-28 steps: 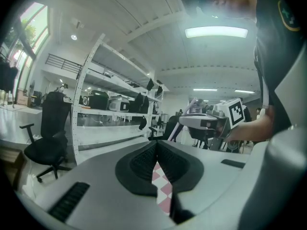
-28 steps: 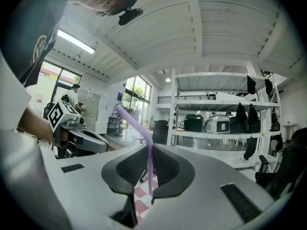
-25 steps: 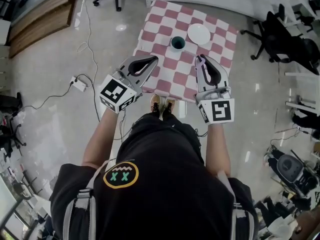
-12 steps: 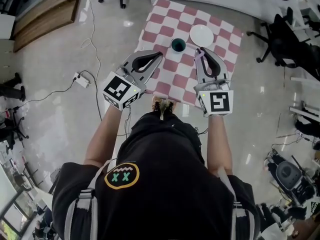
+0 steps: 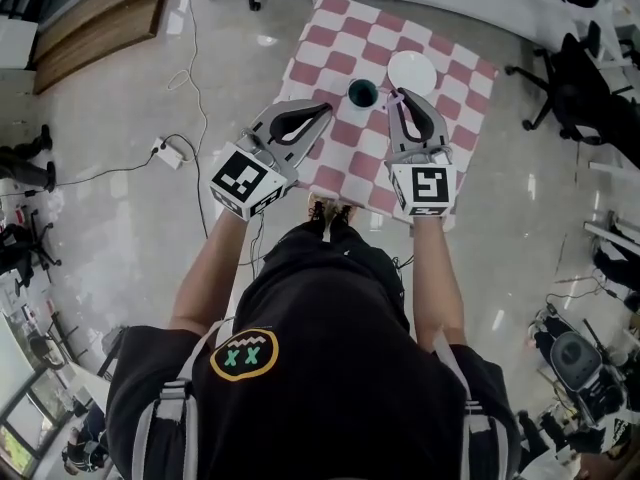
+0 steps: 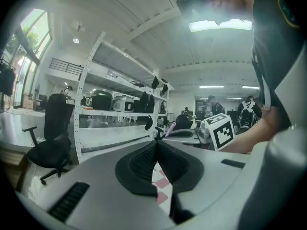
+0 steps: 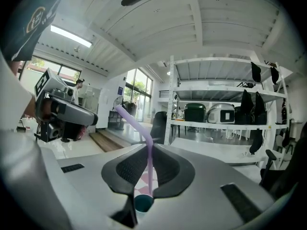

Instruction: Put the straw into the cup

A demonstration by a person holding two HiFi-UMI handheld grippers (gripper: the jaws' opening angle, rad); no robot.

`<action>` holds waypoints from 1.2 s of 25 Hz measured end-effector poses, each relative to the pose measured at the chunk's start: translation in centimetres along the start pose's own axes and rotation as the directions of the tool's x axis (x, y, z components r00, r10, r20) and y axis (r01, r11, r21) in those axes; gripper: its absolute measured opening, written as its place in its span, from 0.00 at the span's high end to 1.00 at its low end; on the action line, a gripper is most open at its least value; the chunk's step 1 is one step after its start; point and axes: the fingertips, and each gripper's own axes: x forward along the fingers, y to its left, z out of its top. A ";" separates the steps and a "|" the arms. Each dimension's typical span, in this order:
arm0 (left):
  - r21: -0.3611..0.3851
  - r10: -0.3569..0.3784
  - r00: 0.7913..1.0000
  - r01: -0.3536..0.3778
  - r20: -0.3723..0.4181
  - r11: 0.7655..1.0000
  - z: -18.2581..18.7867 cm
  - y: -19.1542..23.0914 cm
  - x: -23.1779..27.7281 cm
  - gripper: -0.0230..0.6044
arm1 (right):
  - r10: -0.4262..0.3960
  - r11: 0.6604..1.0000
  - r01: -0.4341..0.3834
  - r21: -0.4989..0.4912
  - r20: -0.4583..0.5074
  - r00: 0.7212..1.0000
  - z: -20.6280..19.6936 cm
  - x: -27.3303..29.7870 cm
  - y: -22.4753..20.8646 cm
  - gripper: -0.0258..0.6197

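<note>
Since the bendy purple plastic straw [image 7: 150,169] has to drop into a narrow mouth, we note the right gripper [image 7: 149,147] clamped on its straight lower part. That holds it close to upright, with the bent top leaning off toward the left gripper [image 5: 325,110]. Sighted along those jaws, the straw's lower end lines up over the small dark teal cup [image 7: 143,203]; how high it hangs above the rim we cannot tell. From the head view the cup [image 5: 362,92] stands on the square table with pink-and-white checked cloth [image 5: 340,43], a few squares in from every edge. The right gripper's tips are just beside it on the near right. The left gripper has its jaws together on nothing and hovers near-left of the cup. We judge it is placed there to steady the cup if it rocks. A round white plate [image 5: 411,71] lies near the cup on the far right, not touching, and is the only other thing on the cloth. Bare cloth rings the cup, so a straight descent looks unobstructed. Off the table, a white power strip [image 5: 167,154] trails cable on the glossy floor to the left, and black office chairs [image 5: 575,98] stand well apart.
</note>
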 end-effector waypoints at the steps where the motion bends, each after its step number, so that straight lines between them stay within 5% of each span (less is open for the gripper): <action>1: 0.002 0.001 1.000 -0.001 -0.001 1.000 0.0 0.1 0.1 0.94 | -0.001 1.000 0.001 0.001 -0.006 1.000 -0.5 0.3 -0.1 0.87; 30: 0.001 0.019 0.999 -0.019 -0.044 1.000 -0.9 0.7 1.0 0.94 | 0.036 0.994 -0.020 0.103 -0.163 0.986 -13.7 7.1 0.4 0.87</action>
